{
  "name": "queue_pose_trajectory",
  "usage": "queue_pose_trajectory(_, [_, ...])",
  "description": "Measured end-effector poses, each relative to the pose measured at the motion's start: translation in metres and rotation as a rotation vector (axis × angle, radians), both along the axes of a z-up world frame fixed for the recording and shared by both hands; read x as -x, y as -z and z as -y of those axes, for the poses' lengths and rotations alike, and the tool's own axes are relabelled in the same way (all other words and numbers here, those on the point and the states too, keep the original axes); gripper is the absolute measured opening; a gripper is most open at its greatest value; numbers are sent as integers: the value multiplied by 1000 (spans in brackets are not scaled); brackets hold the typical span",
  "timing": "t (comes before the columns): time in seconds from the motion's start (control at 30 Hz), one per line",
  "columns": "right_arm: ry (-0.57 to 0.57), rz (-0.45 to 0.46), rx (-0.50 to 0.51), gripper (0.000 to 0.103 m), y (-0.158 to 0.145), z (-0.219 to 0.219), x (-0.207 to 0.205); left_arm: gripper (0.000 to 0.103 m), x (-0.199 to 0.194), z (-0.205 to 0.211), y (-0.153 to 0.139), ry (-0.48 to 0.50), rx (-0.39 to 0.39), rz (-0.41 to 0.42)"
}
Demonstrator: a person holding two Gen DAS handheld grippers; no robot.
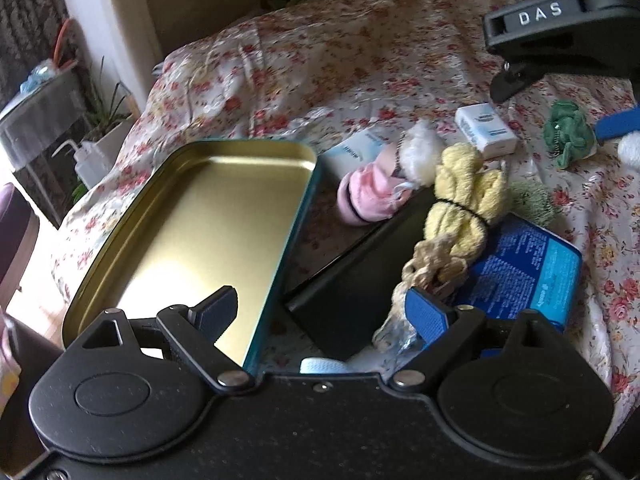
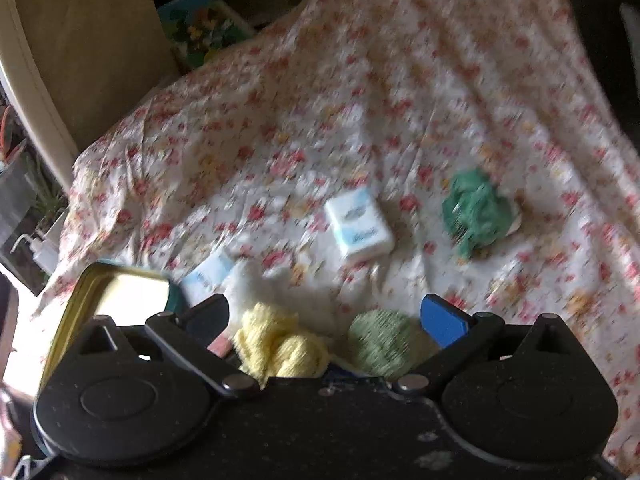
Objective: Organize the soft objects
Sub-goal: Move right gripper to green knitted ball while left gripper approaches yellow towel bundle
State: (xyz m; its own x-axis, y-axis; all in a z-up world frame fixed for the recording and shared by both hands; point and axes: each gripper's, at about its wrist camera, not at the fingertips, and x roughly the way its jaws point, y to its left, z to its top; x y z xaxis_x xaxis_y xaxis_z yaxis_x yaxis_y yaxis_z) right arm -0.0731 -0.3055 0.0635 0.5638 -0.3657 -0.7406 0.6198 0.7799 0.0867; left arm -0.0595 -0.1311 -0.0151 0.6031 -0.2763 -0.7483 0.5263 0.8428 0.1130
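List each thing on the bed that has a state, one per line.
Tin lid: upturned, nothing in it.
Yellow yarn bundle: tied round the middle with a black band, lying across the black box.
Pink sock: rolled, on the bedspread.
Green soft toy: lying loose on the bedspread.
Left gripper: open, holding nothing.
Right gripper: open, holding nothing.

1. A floral bedsheet point(image 1: 360, 48) covers the surface in front of me.
2. Two small white-and-blue boxes lie on it, one point(image 1: 486, 130) apart from the other point(image 1: 352, 156).
3. A white squeeze bottle point(image 1: 90, 162) stands beyond the sheet's left edge, beside a potted plant point(image 1: 106, 116).
4. A colourful box point(image 2: 200, 26), blurred, sits past the far edge.
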Motion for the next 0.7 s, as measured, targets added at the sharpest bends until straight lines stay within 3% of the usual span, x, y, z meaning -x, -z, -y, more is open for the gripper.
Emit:
queue_pose_trajectory(0.13, [43, 30, 84, 103, -7, 2, 6, 88, 1, 8, -4, 16, -3, 29])
queue_pose_trajectory(0.4, [80, 50, 115, 103, -7, 15, 12, 88, -4, 28, -16, 76, -3, 53])
queue_pose_trajectory(0.7, [26, 39, -69, 102, 2, 46, 13, 88, -15, 51, -29, 181, -21, 26])
